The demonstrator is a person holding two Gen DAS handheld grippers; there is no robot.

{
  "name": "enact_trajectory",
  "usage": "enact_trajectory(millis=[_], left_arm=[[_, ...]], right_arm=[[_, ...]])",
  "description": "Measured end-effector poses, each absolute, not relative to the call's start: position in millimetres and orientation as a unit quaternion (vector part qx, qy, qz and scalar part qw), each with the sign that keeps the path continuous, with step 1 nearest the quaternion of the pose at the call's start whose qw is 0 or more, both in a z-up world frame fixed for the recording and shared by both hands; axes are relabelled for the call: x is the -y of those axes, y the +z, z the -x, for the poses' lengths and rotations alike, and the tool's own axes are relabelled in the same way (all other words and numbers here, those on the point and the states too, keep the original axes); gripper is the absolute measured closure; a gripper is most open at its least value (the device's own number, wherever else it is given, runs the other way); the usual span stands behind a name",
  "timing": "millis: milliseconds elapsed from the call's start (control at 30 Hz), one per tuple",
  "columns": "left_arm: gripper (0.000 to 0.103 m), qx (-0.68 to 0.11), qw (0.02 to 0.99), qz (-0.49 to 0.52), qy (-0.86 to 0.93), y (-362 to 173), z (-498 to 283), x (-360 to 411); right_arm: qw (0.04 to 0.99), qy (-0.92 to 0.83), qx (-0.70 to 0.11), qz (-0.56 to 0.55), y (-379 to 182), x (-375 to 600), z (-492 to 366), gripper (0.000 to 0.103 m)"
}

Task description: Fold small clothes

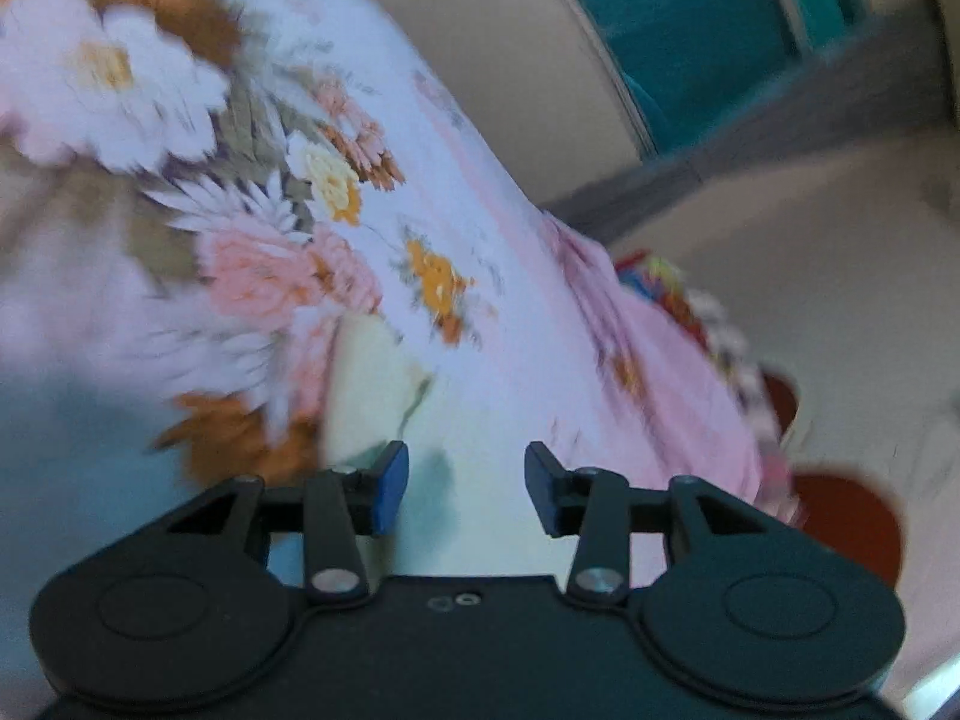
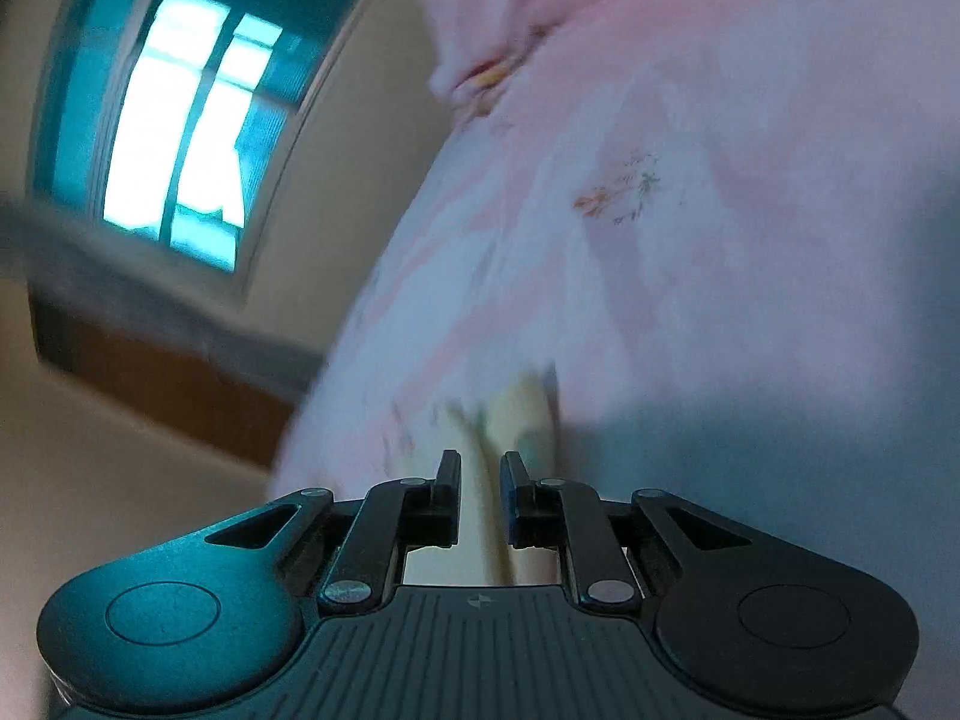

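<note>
Window (image 2: 180, 138) glowing behind, beige walls. Left gripper (image 1: 467, 489) hanging parted, gripping nothing, floral garment (image 1: 372, 228) spreading just beyond. Right gripper (image 2: 480, 495) standing slightly apart, garment's pale fold running between, pinch unclear. Judging cloth light, limp, slippery; best taking hems or corners.
</note>
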State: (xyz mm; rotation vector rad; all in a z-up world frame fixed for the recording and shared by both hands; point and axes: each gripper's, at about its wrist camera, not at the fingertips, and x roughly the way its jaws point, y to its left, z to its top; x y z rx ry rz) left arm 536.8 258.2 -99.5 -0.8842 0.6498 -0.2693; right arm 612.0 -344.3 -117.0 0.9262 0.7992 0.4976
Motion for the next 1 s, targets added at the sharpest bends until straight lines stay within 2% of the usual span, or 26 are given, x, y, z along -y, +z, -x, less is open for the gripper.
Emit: enact_trajectory(millis=[200,367,533,767,1000], left_arm=[[0.058,-0.331,0.903,0.237,-0.136,-80,-466,-244],[0.058,-0.304,0.918,0.213,-0.138,-64,-508,-228],[0.061,-0.311,0.938,0.087,-0.128,-66,-561,-198],[0.064,-0.352,0.924,0.035,-0.144,-84,-599,-189],[0.064,-0.371,0.914,0.059,-0.152,-89,-624,-191]], right_arm=[[0.846,0.270,-0.359,-0.288,-94,336,-532,0.088],[0.873,0.259,-0.329,-0.249,-74,303,-564,0.088],[0.898,0.258,-0.323,-0.150,-75,271,-600,0.088],[0.898,0.266,-0.330,-0.121,-100,254,-630,0.088],[0.893,0.276,-0.340,-0.101,-97,245,-646,0.088]])
